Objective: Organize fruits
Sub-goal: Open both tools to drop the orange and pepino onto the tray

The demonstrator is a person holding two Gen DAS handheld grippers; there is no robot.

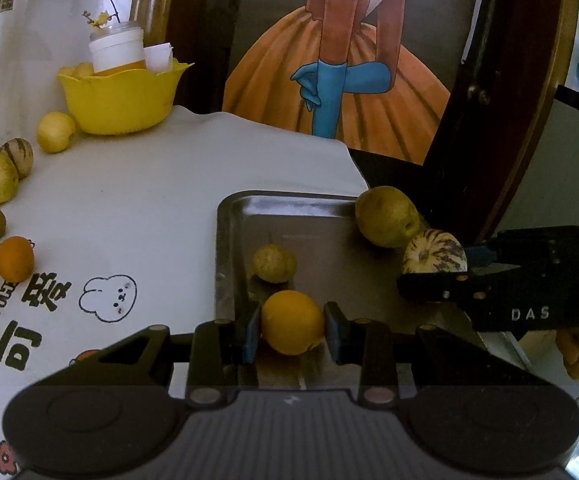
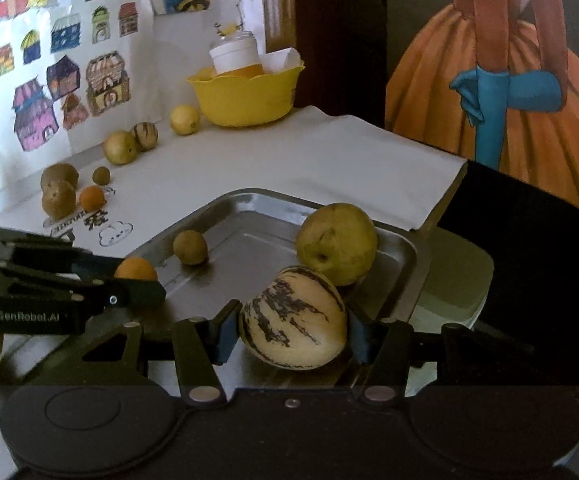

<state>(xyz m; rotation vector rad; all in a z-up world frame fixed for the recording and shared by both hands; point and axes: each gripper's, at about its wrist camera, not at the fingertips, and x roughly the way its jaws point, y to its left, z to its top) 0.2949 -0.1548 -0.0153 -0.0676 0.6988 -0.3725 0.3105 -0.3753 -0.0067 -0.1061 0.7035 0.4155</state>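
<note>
Your left gripper (image 1: 291, 328) clamps an orange (image 1: 292, 322) over the tray (image 1: 225, 240); "GenRobot.AI" shows on its side. Your right gripper (image 2: 291, 330), marked "DAS", pinches a striped melon (image 2: 293, 318) beside a pear (image 2: 336, 244). The tablecloth (image 1: 149, 200) reads "LOVELY".

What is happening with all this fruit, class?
A person works two claws over a metal tray. The left claw grips an orange; the right claw grips a striped melon. A pear and a small brown fruit already sit in the tray. More fruit waits on the table.
</note>
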